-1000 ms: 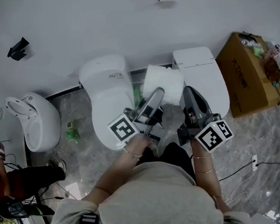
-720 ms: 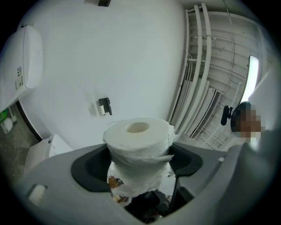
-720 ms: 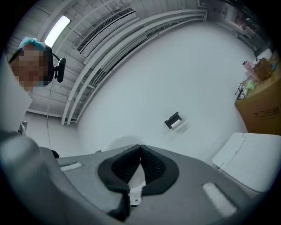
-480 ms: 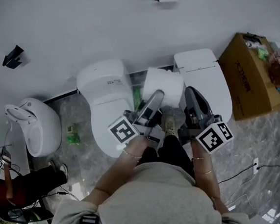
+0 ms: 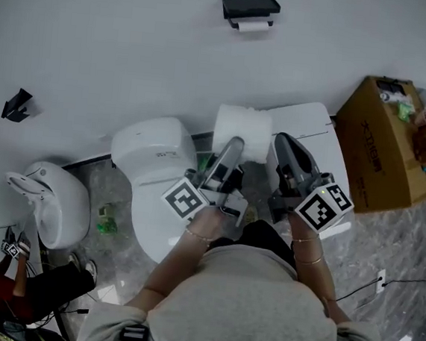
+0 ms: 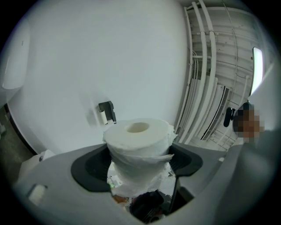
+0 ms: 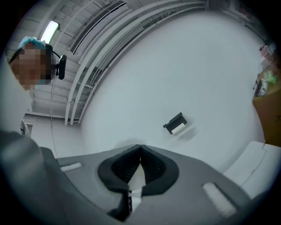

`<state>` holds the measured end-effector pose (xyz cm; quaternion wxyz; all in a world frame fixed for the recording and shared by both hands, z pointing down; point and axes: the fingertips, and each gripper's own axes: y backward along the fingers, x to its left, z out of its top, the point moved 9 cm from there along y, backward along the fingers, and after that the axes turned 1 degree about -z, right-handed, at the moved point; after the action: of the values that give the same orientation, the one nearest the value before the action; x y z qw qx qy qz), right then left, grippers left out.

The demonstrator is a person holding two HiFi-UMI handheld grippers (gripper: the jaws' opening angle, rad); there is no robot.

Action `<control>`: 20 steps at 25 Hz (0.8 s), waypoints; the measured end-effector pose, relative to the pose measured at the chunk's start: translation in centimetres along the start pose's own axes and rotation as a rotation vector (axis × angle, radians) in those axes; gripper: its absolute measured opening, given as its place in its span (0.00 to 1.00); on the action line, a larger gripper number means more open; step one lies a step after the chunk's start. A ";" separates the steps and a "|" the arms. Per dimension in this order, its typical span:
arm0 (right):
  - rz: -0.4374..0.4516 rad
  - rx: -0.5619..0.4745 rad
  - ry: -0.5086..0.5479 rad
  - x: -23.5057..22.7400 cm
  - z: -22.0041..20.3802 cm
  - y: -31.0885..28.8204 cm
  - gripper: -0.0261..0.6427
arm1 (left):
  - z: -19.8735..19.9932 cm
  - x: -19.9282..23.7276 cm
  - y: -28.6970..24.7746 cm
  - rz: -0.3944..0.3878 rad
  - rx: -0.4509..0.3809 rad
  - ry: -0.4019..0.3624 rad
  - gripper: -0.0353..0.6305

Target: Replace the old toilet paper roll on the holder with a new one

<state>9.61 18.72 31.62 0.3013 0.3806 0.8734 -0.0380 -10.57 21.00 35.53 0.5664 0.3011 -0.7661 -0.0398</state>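
- toilet paper roll [image 6: 138, 145]: the new, full one, pinched across its body by the left gripper [image 5: 234, 145], core hole pointing up and away; it is carried out in front of the person, over the gap between a round toilet [image 5: 154, 160] and a squarer toilet [image 5: 314, 131], well short of the wall
- the wraps wrinkle and bulge where the pads bite; my guess is the grip is taken across the sides so that the core hole stays free to go onto the holder
- right gripper [image 5: 284, 144]: jaws pressed together, carrying nothing, held just beside the roll; probably kept free to deal with the old roll first
- holder [image 5: 249, 8]: black, fixed high on the white wall, well beyond both grippers; the old roll [image 5: 251, 26] still sits under it, so the swap has not begun
- hard to make out: the old roll is too small to tell how much paper is left on it, and how the holder's bar releases doesn't show
- the left pads are mostly hidden behind the roll, so the depth of the bite is unclear
- a pale sliver shows under the right gripper's closed tips; scrap of paper or background, cannot tell
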 end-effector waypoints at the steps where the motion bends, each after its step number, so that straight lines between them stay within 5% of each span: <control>1: 0.010 0.004 0.000 -0.8 0.6 -0.8 0.04 | 0.1 0.4 -1.0 0.002 -0.006 -0.006 0.66; 8: 0.053 0.043 -0.011 -6.7 3.8 -5.6 0.04 | 1.2 3.6 -7.6 0.027 -0.066 -0.029 0.66; 20: 0.071 0.073 -0.044 -10.3 4.0 -8.0 0.04 | 0.6 5.9 -9.8 0.068 -0.077 -0.022 0.66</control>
<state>11.54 5.26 32.75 0.3075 0.4209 0.8507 -0.0673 -8.03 9.82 36.35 0.5703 0.2525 -0.7799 -0.0533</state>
